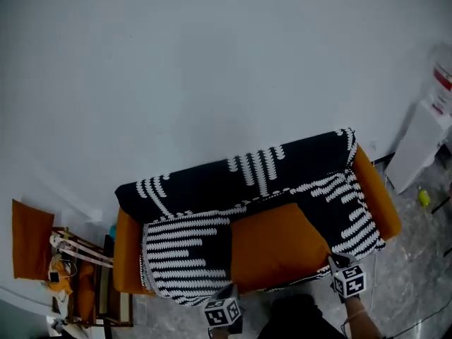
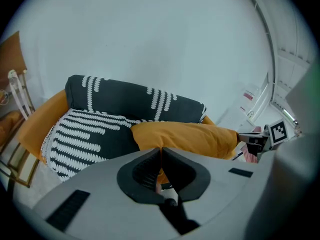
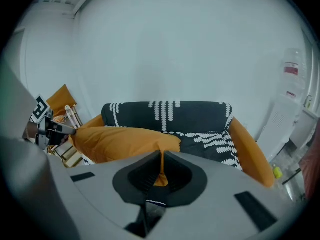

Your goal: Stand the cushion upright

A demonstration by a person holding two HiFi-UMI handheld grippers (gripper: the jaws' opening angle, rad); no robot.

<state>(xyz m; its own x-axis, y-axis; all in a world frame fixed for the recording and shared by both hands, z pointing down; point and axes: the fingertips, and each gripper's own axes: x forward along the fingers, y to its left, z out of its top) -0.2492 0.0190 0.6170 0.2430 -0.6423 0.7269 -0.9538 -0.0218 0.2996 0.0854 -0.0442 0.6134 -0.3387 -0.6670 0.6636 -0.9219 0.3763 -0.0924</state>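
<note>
My left gripper (image 2: 161, 153) was found closed, its jaws drawn together on a pinch of orange fabric at the near edge of the cushion (image 1: 279, 244). My right gripper (image 3: 161, 159) was likewise closed down to a narrow slit, with a fold of the same cushion nipped between its jaws. In the head view the two grippers sat at the cushion's two near corners, the left at its lower left and the right at its lower right, each with its marker cube facing up. The cushion was on the seat of the orange sofa (image 1: 378, 198), toward the right half. Its far edge lay toward the backrest and its broad face was turned up and tilted rather than upright. In both gripper views it stretched sideways from one gripper to the other. Whether its underside rested on the seat could not be determined. A black throw with white stripes (image 1: 233, 179) covered the backrest and most of the seat, showing behind the cushion and on both sides of it. The sofa stood against a plain white wall (image 1: 212, 62). A second orange pad (image 1: 32, 239) leaned against that wall, well apart to the left. A speckled grey floor (image 1: 417, 274) showed at the right.
</note>
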